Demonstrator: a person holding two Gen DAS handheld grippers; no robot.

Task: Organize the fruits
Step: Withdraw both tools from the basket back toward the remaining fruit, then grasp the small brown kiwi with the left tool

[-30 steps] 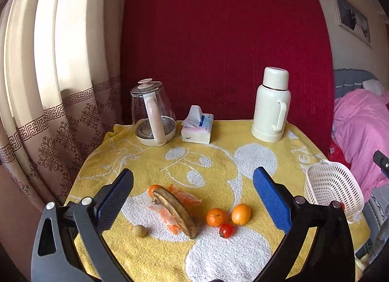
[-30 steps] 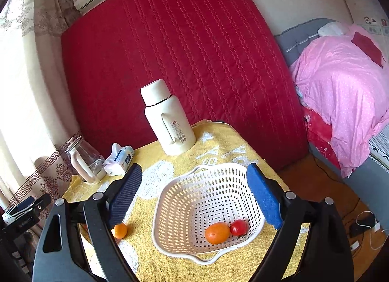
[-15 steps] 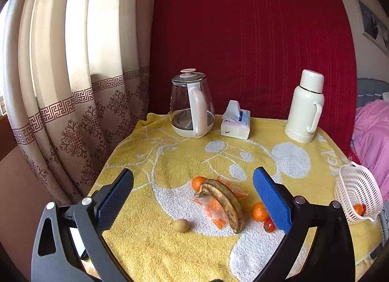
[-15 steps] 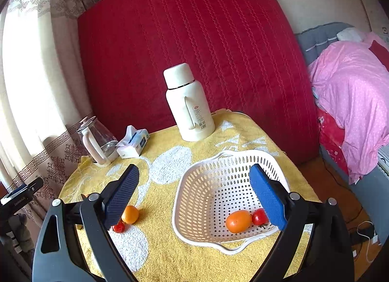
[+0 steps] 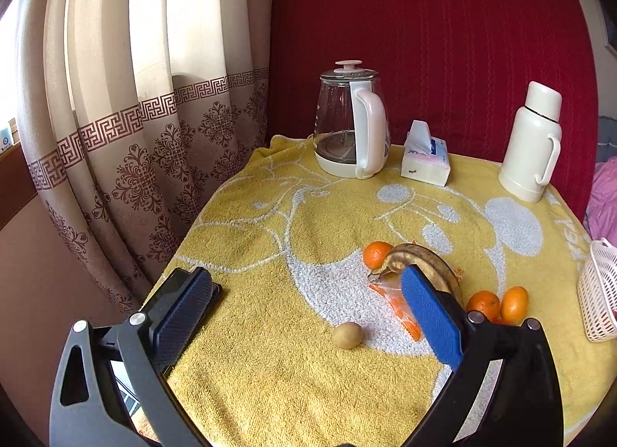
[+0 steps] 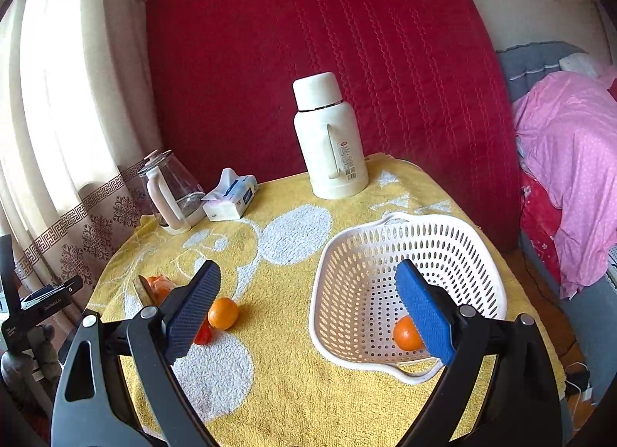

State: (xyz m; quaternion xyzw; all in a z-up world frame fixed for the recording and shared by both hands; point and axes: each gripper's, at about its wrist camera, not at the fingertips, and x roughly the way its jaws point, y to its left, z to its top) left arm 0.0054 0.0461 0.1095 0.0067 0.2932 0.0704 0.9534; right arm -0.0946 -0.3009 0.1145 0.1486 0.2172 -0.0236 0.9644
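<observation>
In the left wrist view a browned banana [image 5: 428, 260] lies on orange plastic wrap [image 5: 401, 304], with an orange [image 5: 377, 254] behind it, two oranges [image 5: 482, 302] [image 5: 515, 304] to its right and a small yellow-brown fruit [image 5: 347, 335] in front. My left gripper [image 5: 308, 323] is open above that small fruit. The white basket [image 6: 408, 250] holds an orange [image 6: 405, 334]. My right gripper [image 6: 308, 312] is open and empty, between the basket and a loose orange [image 6: 223, 313] with a red tomato [image 6: 203, 335].
A glass kettle [image 5: 349, 127], a tissue pack [image 5: 424, 162] and a white thermos [image 5: 532, 142] stand at the back of the yellow towel-covered table [image 5: 270, 239]. Curtains hang at the left, a red panel behind, a pink bed [image 6: 570, 177] at the right.
Both grippers have swung left across the table. The left one now sits over the small yellow-brown fruit; the right one has shifted from over the basket toward the loose orange.
</observation>
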